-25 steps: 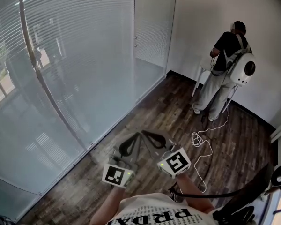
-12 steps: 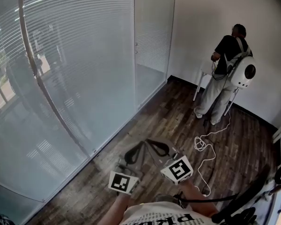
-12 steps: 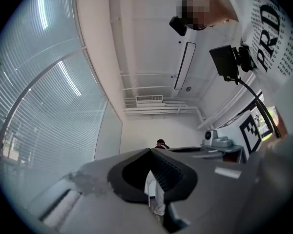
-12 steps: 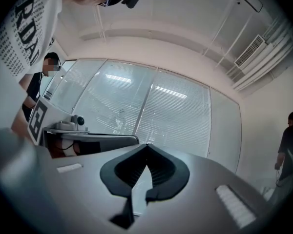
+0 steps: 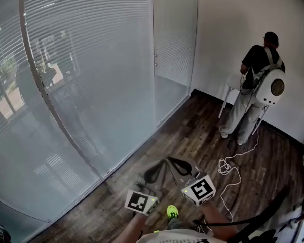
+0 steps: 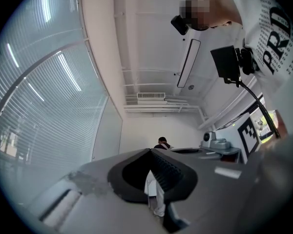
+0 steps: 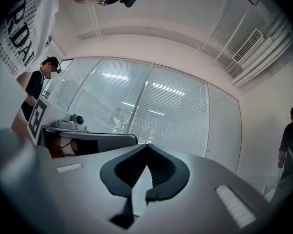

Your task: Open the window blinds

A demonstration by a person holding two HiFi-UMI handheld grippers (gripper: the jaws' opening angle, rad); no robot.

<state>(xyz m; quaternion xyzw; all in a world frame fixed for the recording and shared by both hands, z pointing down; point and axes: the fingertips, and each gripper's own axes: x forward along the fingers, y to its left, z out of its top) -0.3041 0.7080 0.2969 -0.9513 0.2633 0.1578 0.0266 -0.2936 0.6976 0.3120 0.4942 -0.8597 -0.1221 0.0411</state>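
Both grippers have slid right and lower in frame since a sec ago. Left gripper [image 5: 154,171]: jaws shut, tips touching, nothing betw them. Right gripper [image 5: 180,165]: same, pinched shut, empty. Arms cut off at bottom edge. Blinds [image 5: 91,59] fill upper left, well apart from the jaws: thin horizontal slats behind glossy glass, glare smearing the lower part. Dark wood-plank floor [image 5: 192,130]. Person [image 5: 256,80] w/ rounded white backpack upper right, back turned.
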